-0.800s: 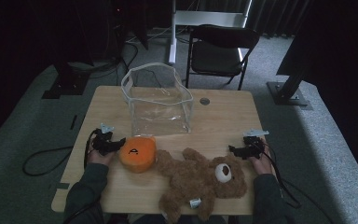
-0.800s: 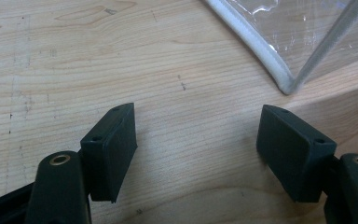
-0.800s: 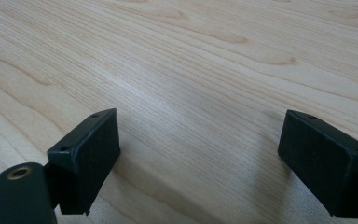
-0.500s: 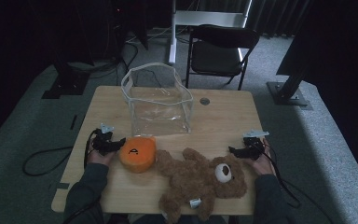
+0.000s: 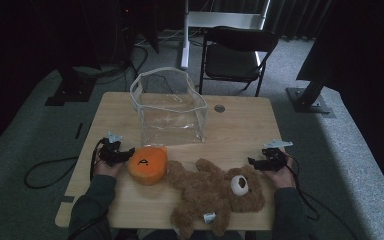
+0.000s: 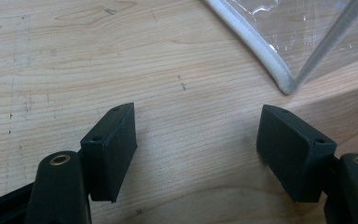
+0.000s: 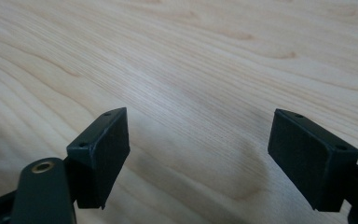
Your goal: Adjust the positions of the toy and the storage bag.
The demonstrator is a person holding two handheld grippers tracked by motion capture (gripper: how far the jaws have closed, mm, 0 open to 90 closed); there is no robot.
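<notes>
A brown teddy bear (image 5: 215, 192) lies flat near the front edge of the wooden table (image 5: 240, 127). An orange round plush (image 5: 147, 164) sits just left of it. A clear plastic bin (image 5: 172, 107) with a white rim stands behind them. My left gripper (image 5: 122, 154) rests on the table left of the orange plush, open and holding nothing. In the left gripper view the open gripper (image 6: 196, 140) points at bare wood, with the bin's corner (image 6: 279, 70) ahead. My right gripper (image 5: 254, 162) lies right of the bear's head, open over bare wood (image 7: 196, 140).
A small round grommet (image 5: 219, 108) sits in the table behind the bin. A black folding chair (image 5: 232, 57) and a white stand (image 5: 200, 22) stand beyond the table's far edge. Cables (image 5: 45, 172) trail on the grey carpet at the left.
</notes>
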